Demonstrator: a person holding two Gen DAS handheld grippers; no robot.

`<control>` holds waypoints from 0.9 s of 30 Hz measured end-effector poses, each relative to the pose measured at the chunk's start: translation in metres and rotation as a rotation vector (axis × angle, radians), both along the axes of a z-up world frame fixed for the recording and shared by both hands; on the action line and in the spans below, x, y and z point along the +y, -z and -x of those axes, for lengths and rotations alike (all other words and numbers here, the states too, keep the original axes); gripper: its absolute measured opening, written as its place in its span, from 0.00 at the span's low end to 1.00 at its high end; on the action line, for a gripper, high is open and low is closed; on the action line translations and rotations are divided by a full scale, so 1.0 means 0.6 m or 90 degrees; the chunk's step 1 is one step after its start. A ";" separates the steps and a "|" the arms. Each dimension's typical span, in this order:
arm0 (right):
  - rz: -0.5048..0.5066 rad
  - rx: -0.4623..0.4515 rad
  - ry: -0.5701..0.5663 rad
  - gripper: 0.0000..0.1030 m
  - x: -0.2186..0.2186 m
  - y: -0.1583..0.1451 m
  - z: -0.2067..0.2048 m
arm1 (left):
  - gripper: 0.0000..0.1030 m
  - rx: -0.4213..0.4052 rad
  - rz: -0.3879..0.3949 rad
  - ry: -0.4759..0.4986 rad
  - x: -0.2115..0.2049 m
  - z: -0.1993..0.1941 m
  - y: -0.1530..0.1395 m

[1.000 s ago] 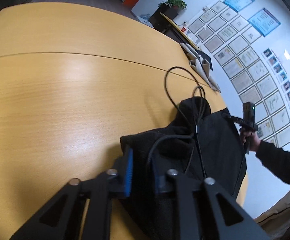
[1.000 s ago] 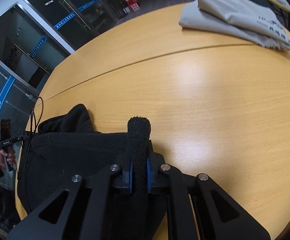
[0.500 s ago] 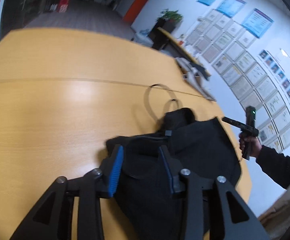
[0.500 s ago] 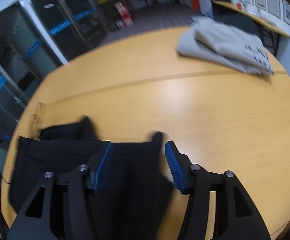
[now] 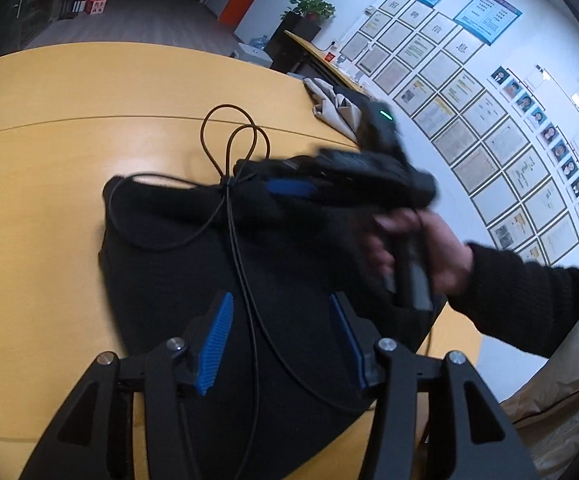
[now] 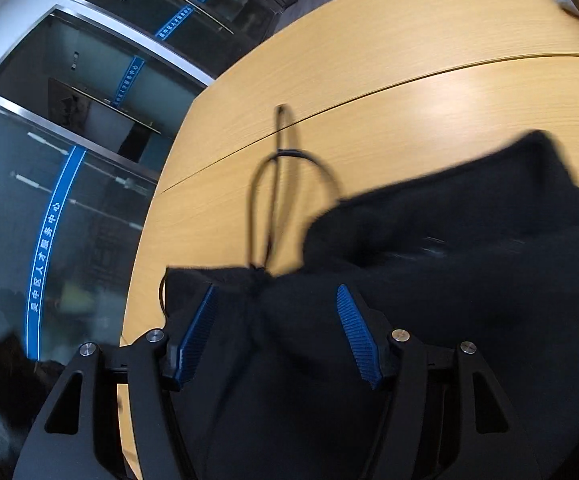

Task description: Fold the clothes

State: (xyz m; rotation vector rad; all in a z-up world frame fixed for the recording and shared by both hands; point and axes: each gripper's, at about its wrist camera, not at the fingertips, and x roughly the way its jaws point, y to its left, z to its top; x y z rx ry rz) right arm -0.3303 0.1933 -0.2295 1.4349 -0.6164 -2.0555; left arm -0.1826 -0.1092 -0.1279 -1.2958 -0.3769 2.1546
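Both the left tongs (image 5: 279,336) and right tongs (image 6: 277,334) gape apart over the black garment (image 5: 193,276) on the worktop (image 5: 37,184)

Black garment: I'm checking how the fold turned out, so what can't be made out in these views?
- Black garment, left wrist view: near edge hidden behind the left gripper.
- Right gripper, left wrist view: motion-blurred; jaws unclear there.
- Black garment's far fold, right wrist view: blurred.
- Beige clothes: partly hidden.
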 end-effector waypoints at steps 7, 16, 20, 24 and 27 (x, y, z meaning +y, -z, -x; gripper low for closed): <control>-0.091 0.006 0.026 0.45 -0.038 0.021 0.044 | 0.51 -0.001 -0.026 -0.039 -0.025 -0.033 0.000; -0.046 0.220 -0.014 0.09 -0.017 -0.111 -0.027 | 0.51 -0.005 -0.030 -0.085 -0.055 -0.046 0.010; 0.044 0.287 -0.033 0.08 0.045 -0.187 -0.101 | 0.51 0.000 -0.027 -0.092 -0.068 -0.039 0.006; 0.158 0.245 -0.108 0.10 0.118 -0.227 -0.198 | 0.51 0.003 -0.020 -0.093 -0.071 -0.032 0.009; 0.167 0.140 -0.210 0.11 0.183 -0.224 -0.282 | 0.51 0.003 -0.003 -0.091 -0.072 -0.027 0.012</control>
